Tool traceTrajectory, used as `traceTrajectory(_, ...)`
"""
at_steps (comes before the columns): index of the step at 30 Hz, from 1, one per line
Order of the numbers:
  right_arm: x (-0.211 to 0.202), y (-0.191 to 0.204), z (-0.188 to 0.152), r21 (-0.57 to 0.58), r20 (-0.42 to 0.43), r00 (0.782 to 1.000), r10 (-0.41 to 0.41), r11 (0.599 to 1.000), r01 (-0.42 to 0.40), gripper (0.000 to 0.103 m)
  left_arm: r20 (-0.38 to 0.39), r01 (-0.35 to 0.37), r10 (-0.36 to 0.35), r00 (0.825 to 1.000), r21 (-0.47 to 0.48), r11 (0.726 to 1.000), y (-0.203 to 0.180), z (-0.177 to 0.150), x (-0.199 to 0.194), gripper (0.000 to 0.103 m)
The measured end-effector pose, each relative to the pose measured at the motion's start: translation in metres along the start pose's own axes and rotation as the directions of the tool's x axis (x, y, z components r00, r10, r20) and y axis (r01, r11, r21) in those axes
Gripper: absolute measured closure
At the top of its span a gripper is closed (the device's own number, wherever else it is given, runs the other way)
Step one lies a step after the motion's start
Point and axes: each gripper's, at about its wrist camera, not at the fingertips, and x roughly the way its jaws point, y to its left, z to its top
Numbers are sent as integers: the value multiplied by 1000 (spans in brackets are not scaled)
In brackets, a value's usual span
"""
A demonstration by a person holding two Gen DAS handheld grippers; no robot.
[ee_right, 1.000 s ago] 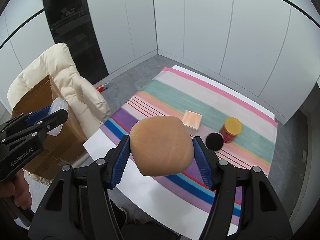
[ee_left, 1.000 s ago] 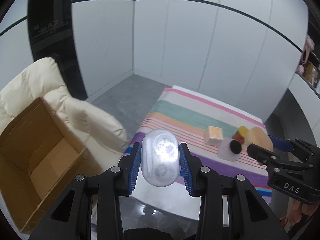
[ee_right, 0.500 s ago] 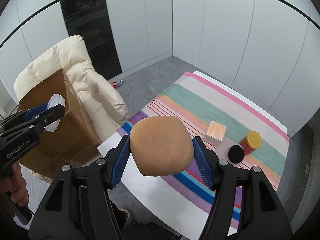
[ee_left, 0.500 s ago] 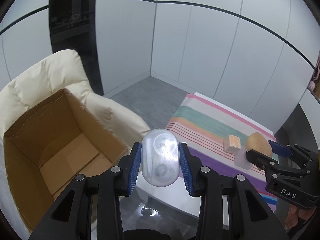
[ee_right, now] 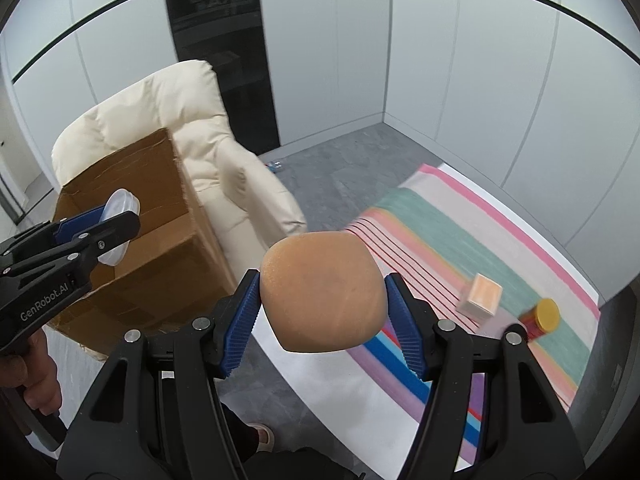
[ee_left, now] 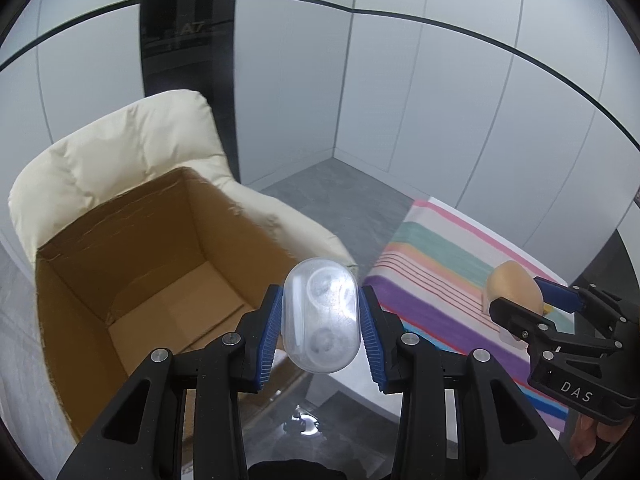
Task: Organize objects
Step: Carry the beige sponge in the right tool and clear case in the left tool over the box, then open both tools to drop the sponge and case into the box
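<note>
My left gripper is shut on a clear plastic capsule-shaped case, held just over the near right rim of an open cardboard box. My right gripper is shut on a tan rounded bun-like object, above the near edge of the striped cloth. In the left wrist view the right gripper with the tan object hangs at the right. The right wrist view shows the left gripper with the clear case over the box.
The box sits on a cream padded armchair. On the striped cloth lie a small peach box and a yellow-lidded red jar. A hand grips the left tool. A slippered foot stands on the grey floor.
Both grippers have swung left, away from the striped cloth toward the armchair. The box has come from the left edge to below the clear case. Both grips are unchanged.
</note>
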Motion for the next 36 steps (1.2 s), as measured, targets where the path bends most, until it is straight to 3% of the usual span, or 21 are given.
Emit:
traceTrajectory(20,29,84,26,-118,-16,995,98,988,-99,38,-10,-92,92,996,-71,993,76,-13,-16,64)
traceTrajectory(33,46,139,35,-192,-31,987,159,968,-162,38,-37,-114,111,993,-86,990,109,-24,-22,63)
traceTrajectory(36,48,150,36,-205,-39,985,167,964,-172,38,-31,-127,125,992,-93,988,116,-27,-27,58)
